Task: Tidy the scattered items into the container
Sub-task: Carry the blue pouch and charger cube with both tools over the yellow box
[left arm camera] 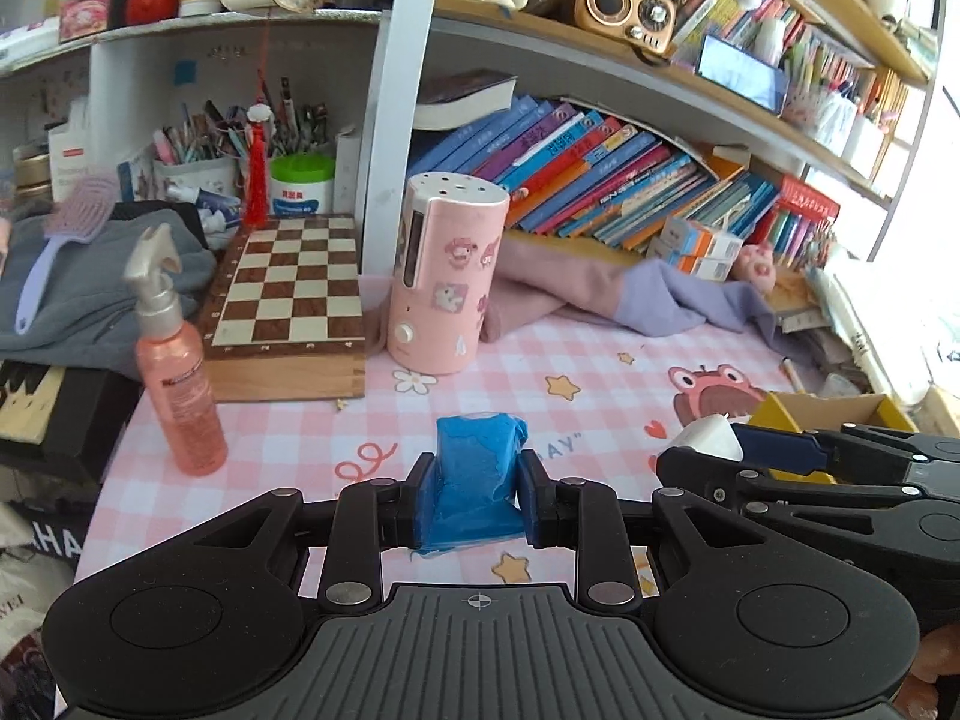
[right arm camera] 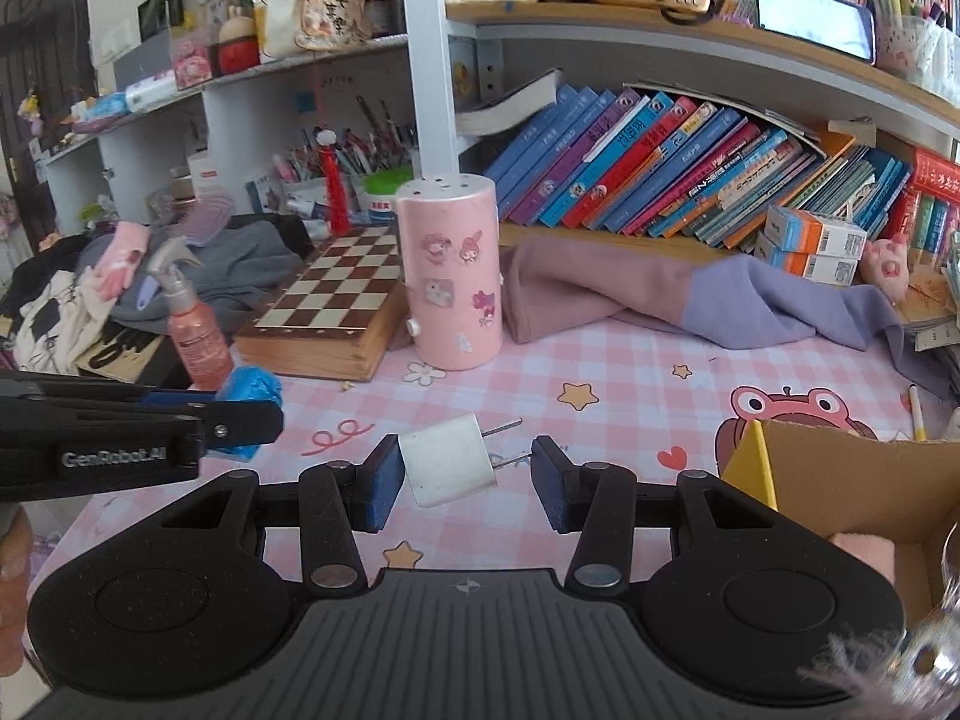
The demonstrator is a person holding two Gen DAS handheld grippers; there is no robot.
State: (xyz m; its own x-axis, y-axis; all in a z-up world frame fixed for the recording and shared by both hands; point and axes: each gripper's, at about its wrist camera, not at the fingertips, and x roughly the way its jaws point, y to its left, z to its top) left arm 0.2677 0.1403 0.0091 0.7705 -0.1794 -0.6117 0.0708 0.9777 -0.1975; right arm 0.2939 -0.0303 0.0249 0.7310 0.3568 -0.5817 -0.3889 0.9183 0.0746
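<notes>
left claw [left arm camera: 474,492] clamps blue bundle [left arm camera: 477,474]; right claw [right arm camera: 468,483] wide around charger [right arm camera: 447,468]

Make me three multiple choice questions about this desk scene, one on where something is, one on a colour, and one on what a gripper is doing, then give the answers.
1. Where does the pink spray bottle stand?
A. Left of the chessboard
B. Inside the cardboard box
C. On the top shelf

2. What colour is the crumpled bundle in the left gripper?
A. Yellow
B. Blue
C. White

3. How does the right gripper stand around the white charger plug?
A. Shut tight on it
B. Open, with a gap at the prong side
C. Far away from it

Answers: 1 A, the bottle sits on the desk just left of the board's front corner. 2 B, the bundle pinched between the pads is bright blue. 3 B, the plug lies between the fingers, near the left pad, and the right pad stands clear of it.
</notes>
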